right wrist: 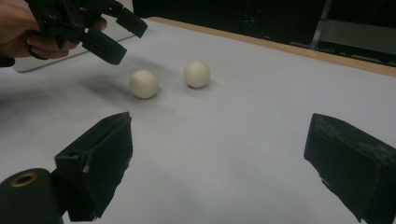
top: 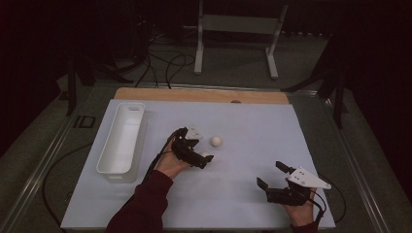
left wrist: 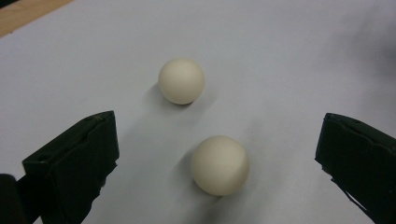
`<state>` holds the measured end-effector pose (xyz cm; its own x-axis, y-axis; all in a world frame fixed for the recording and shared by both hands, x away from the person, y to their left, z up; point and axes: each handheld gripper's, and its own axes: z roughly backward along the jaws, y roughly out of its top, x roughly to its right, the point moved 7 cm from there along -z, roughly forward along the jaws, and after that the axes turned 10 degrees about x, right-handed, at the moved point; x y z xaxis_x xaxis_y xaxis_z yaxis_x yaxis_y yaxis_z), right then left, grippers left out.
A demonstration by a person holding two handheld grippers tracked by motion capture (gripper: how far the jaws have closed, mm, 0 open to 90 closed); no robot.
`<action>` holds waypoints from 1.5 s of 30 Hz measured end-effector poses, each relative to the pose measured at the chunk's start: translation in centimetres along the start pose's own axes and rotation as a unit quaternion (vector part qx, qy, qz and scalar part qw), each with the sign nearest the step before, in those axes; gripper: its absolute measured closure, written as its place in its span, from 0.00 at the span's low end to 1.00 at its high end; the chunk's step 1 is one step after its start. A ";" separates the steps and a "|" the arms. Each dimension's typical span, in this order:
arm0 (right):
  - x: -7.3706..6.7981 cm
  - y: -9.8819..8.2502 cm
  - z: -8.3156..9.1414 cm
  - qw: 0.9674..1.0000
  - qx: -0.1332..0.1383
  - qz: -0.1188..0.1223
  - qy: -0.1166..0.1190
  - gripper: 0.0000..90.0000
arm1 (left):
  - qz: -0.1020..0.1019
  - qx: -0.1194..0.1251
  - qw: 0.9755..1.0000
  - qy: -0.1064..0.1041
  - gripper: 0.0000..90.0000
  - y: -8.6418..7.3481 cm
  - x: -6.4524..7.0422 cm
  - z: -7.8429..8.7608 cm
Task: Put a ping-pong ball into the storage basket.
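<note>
Hovering left tongs (left wrist: 219, 154) gape around the near ball (left wrist: 219, 164)

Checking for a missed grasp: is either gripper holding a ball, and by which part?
Nothing is held. The left gripper hangs open around the nearer ball; the right gripper is open.

Two cream balls (left wrist: 219, 164), white bin (top: 121, 141), pale lavender-white table sheet (top: 252, 126), black jaws, maroon sleeve (top: 143, 206)

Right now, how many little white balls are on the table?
2. One ball lies on the white table cover between the left gripper's open jaws. The other ball lies just beyond it, apart. None shows in the white bin, though its inside is partly hidden.
</note>
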<state>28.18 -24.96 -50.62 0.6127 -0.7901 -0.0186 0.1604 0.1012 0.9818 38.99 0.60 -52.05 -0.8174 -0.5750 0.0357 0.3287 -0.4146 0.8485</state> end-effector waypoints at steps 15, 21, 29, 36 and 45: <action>0.0 0.0 0.0 1.000 0.001 -0.001 0.001 0.09 | 0.008 -0.018 1.000 0.013 0.00 -0.5 0.2 -1.1; 0.0 0.0 0.0 1.000 0.001 -0.001 0.001 0.09 | 0.005 -0.028 0.999 0.016 0.03 -0.8 0.3 -1.5; 0.0 0.0 0.0 1.000 0.001 -0.001 0.002 0.09 | 0.001 -0.049 0.999 0.016 0.08 -1.4 0.3 -1.8; -0.1 0.0 -0.1 1.000 0.000 0.000 0.004 0.09 | 0.000 -0.056 0.998 0.014 0.16 -1.6 0.2 -1.9; -0.1 0.0 -0.1 1.000 0.000 -0.001 0.003 0.09 | -0.001 -0.070 0.997 0.009 0.22 -2.0 0.2 -2.0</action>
<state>28.20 -24.87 -50.65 0.6174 -0.7864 -0.0220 0.1622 0.0999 0.9817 39.17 -0.09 -54.81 -0.8101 -0.5859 0.0230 0.3909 -0.5104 0.7660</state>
